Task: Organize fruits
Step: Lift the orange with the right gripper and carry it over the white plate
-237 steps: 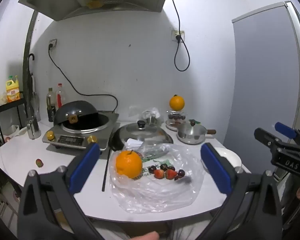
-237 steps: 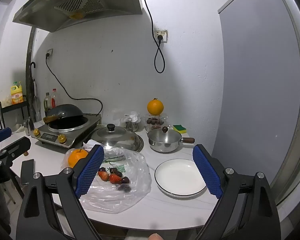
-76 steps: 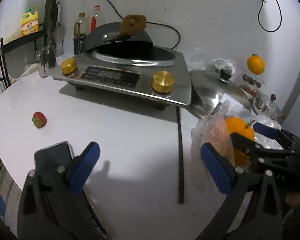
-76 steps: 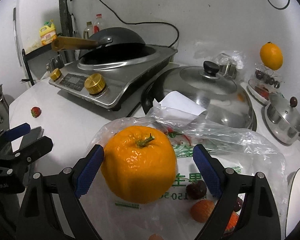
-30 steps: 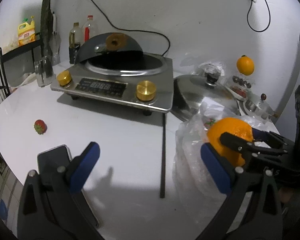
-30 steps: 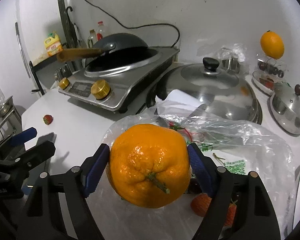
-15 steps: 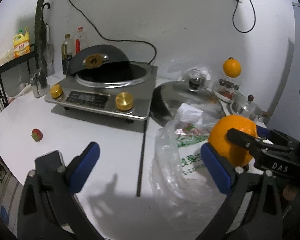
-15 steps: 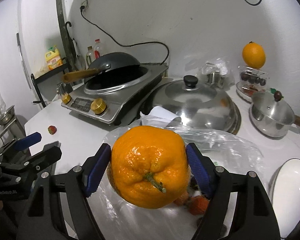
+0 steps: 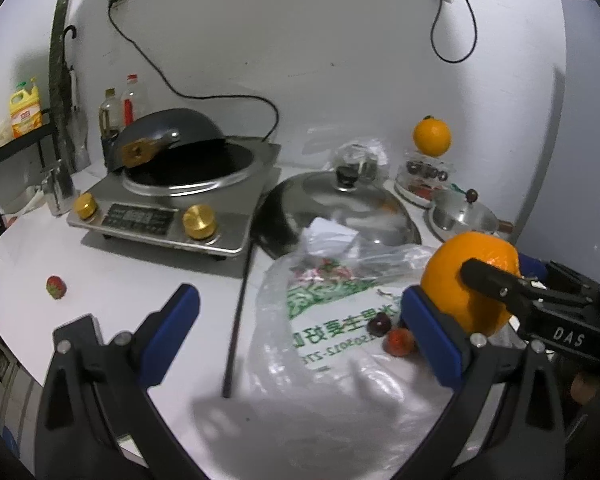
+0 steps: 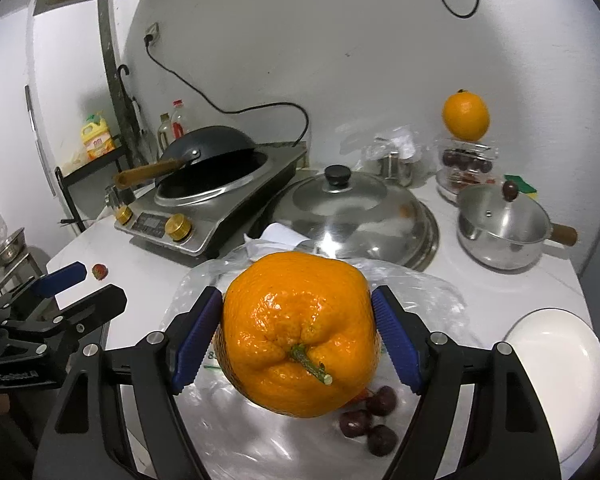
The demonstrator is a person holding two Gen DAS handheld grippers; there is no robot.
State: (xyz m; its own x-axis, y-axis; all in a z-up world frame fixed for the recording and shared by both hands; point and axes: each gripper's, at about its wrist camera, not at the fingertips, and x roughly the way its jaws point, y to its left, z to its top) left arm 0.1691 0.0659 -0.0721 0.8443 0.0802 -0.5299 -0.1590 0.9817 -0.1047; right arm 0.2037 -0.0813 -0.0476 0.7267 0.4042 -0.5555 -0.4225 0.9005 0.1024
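Dark wok [image 10: 210,146] on induction cooker [image 10: 204,216] (domed lid [image 10: 348,204] alongside)

Bare table [image 9: 112,280] left of the plastic bag [image 9: 340,344]; induction cooker [image 9: 172,208] and wok lid [image 10: 352,216] behind.

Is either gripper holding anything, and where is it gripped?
The right gripper holds the orange by its two sides. The left gripper holds nothing.

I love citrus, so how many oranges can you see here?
2. One orange is clamped in the right gripper above the plastic bag; the other orange sits on a glass jar by the wall. More may be hidden.
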